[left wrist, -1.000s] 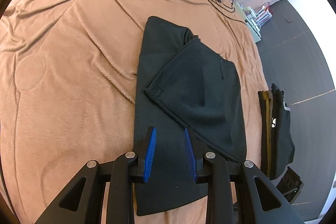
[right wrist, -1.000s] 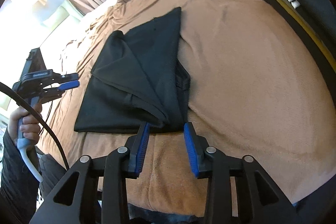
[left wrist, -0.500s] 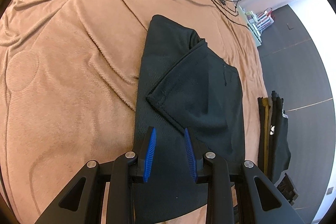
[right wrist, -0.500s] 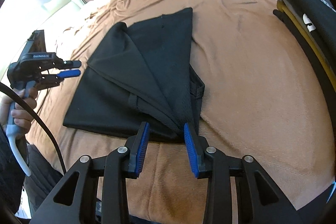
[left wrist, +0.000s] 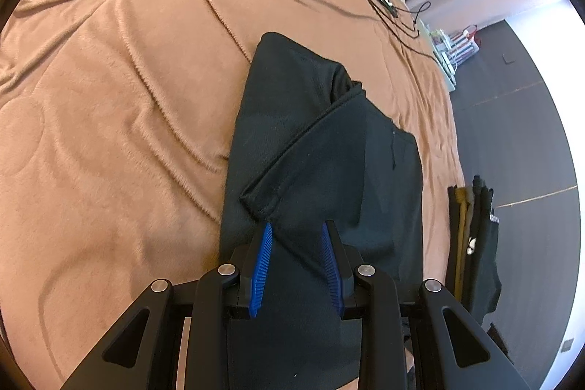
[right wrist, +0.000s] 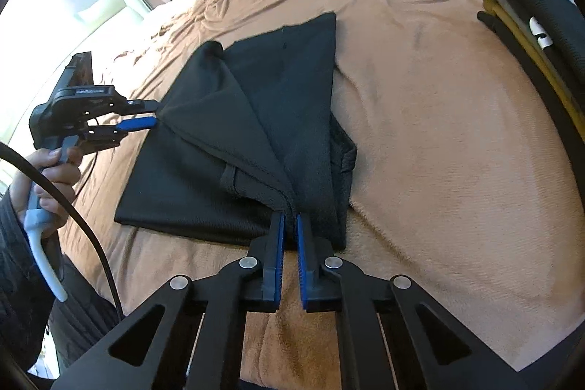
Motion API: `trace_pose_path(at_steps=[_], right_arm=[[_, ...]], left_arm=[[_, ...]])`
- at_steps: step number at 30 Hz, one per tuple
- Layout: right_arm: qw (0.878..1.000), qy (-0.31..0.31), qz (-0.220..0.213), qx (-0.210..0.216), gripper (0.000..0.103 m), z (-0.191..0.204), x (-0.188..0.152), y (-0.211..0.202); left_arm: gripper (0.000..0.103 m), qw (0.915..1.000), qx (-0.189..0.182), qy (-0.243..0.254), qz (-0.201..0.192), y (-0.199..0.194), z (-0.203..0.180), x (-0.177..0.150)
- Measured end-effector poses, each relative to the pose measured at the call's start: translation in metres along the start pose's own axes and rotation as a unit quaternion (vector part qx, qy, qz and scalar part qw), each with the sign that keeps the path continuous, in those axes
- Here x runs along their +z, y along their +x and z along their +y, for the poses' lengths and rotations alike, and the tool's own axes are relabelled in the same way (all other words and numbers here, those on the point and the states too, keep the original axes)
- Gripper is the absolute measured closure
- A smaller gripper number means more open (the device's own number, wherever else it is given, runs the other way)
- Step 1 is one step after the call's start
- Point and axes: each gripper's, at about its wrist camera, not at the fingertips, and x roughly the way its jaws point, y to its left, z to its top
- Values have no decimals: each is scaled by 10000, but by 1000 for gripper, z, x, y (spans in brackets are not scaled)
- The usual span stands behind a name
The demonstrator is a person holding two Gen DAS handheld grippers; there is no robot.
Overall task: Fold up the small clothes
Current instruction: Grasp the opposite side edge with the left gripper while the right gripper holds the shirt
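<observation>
At the bottom centre of the left wrist view, my left gripper (left wrist: 297,229) sits over the black garment (left wrist: 292,141), its blue pads standing apart. The hemmed corner of the folded-over flap lies just at the tip of the left-hand pad (left wrist: 264,254), and the cloth passes between the pads without being pinched. The garment runs from frame centre down to the bottom edge, spread on the brown blanket (left wrist: 109,97). A stack of folded clothes (left wrist: 471,236) shows at the right edge. Compared with a moment ago, the flap corner now sits much closer in to the pads.

At the bottom centre of the right wrist view, my right gripper (right wrist: 289,225) has just been closing, and its pads are now clamped on the near corner of the garment, where the layered hems gather to a point. A second ago those pads stood wide on either side of that corner. I judge that this corner is secured for the next fold, while the left side is lined up but not yet gripping. At middle left of this view, the left gripper's fingers are parted at the garment's far corner.
</observation>
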Motion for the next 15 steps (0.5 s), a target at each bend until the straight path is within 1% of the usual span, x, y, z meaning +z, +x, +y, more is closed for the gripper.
trace_pose_path(at_steps=[3, 5, 8, 11, 13, 15], right_arm=[[10000, 26, -53, 10, 100, -2, -3, -3], [10000, 36, -78, 24, 100, -2, -4, -5], [9999, 77, -85, 39, 100, -3, -5, -6], [9999, 120, -50, -5, 101, -4, -4, -5], [9999, 147, -44, -17, 101, -5, -4, -6], [9999, 149, -59, -18, 101, -4, -4, -7]], left_arm=[[73, 10000, 76, -21, 53, 8, -3, 2], [73, 9998, 132, -78, 162, 9, -4, -3], [73, 9998, 7, -63, 214, 9, -8, -10], [73, 9994, 90, -168, 277, 18, -5, -9], [73, 9994, 116, -197, 254, 21, -5, -9], [73, 9995, 207, -121, 190, 24, -10, -8]])
